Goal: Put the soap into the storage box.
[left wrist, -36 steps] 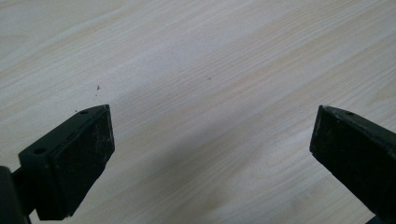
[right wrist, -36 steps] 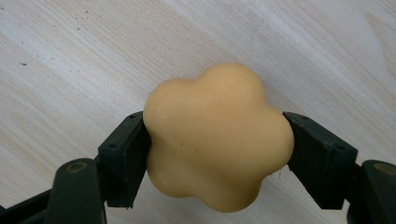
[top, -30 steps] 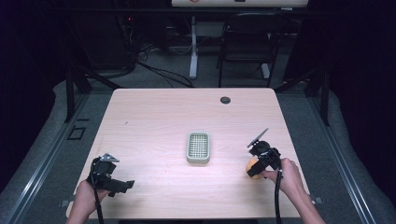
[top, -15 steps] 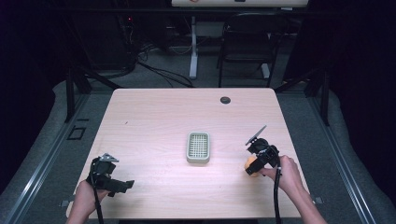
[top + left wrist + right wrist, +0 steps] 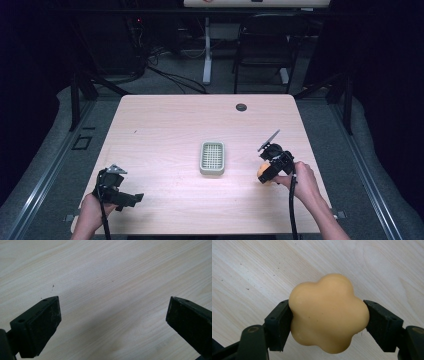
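Nothing has shifted much since a second ago: my left claw hovers spread over the near-left bench, the grey tray sits mid-bench, and my right claw is pinching the yellow flower-shaped soap at the right

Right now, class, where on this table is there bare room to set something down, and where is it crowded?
Bare wood runs from the dish back to the round black cap, and across the left half ahead of the left gripper. It is tight between the dish and the right gripper, shut on the orange soap.
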`<state>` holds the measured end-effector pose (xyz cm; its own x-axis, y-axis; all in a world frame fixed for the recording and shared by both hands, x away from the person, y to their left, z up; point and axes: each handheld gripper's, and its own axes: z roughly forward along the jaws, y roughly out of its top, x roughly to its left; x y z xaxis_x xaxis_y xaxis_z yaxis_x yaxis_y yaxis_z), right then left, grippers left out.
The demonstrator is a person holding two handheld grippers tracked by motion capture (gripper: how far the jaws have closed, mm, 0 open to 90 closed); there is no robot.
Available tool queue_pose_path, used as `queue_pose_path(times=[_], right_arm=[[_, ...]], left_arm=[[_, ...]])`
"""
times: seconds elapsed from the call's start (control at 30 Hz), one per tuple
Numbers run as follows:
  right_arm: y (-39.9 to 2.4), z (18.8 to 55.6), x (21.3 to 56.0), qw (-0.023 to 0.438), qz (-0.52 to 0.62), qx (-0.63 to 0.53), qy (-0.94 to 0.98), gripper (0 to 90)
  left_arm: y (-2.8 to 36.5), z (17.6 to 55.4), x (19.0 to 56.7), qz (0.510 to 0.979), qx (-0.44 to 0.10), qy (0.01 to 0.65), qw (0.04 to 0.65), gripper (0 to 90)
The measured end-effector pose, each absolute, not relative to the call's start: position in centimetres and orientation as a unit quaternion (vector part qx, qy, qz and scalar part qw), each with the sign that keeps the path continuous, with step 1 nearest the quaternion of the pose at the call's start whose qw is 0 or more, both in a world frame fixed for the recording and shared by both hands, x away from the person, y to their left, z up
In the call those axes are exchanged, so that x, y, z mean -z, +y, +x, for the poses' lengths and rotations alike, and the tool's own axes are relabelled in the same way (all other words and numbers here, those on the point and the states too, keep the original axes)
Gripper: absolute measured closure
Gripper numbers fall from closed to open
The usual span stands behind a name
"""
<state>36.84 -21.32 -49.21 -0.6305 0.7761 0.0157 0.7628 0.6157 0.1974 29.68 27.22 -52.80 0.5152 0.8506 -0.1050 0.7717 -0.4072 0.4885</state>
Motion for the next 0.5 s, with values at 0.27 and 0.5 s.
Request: queue_pose_path(times=[0.27, 0.5], right_arm=[[-20.1, 37.4, 48.4, 0.040, 0.419, -0.100, 0.902, 26.5], [-19.0, 37.9, 48.0, 0.041, 0.413, -0.105, 0.904, 26.5]], left_arm=[[27.2, 29.7, 52.8, 0.835, -0.079, 0.485, 0.246, 0.1], [27.2, 29.7, 52.8, 0.835, -0.079, 0.485, 0.246, 0.2]])
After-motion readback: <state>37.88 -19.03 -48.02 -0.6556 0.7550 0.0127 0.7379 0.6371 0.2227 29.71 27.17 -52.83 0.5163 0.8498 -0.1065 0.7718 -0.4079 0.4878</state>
